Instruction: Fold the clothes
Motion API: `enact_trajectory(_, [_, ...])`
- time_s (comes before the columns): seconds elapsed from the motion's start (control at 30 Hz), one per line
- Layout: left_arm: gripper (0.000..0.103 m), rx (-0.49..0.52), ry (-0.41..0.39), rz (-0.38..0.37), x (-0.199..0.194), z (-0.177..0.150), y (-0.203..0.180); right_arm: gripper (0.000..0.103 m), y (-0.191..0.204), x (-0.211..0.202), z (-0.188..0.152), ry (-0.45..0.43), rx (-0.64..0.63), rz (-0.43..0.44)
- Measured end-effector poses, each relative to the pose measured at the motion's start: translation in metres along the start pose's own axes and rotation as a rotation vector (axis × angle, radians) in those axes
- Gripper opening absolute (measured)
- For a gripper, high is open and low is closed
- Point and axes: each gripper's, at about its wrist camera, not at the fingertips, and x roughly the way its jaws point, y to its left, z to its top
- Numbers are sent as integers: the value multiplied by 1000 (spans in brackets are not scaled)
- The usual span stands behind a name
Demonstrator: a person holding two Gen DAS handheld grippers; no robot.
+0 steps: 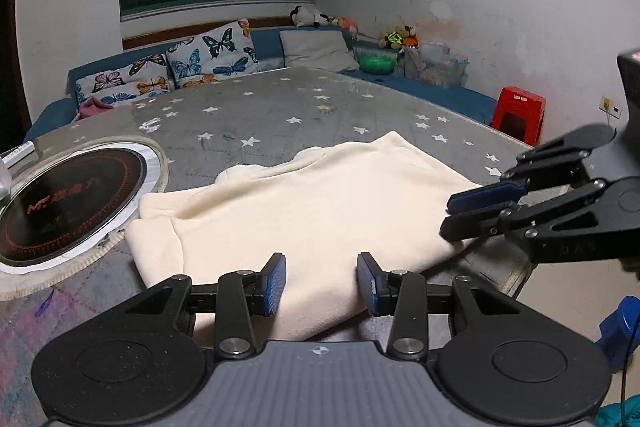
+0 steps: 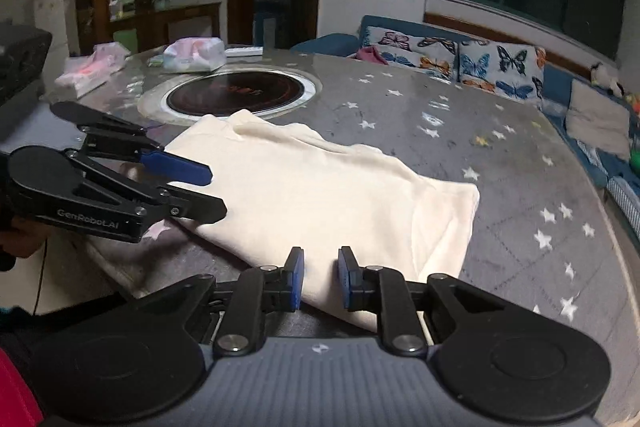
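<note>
The left gripper (image 1: 321,283) stands open over the near edge of the cream garment (image 1: 304,211), holding nothing. At its 2 o'clock the right gripper (image 1: 450,213), narrowly open, also holds nothing. The folded garment lies on the star-patterned table (image 1: 280,119), the round cooktop (image 1: 68,203) at 10 o'clock.

We note both grippers share one build: left gripper (image 1: 322,283) and right gripper (image 2: 321,277) have black linkage arms, silver pivot screws, round black discs and a ribbed grey housing. Fingers (image 1: 276,283) carry blue pads. White "GenRoboLAI" lettering marks one side. Red sleeve (image 2: 16,391) at lower left.
</note>
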Motion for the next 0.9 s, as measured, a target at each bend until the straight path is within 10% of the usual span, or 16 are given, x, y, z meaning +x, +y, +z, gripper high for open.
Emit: enact_trajectory(0.9, [49, -155, 12, 125, -22, -11, 39, 18, 45, 34, 34, -21, -131, 133])
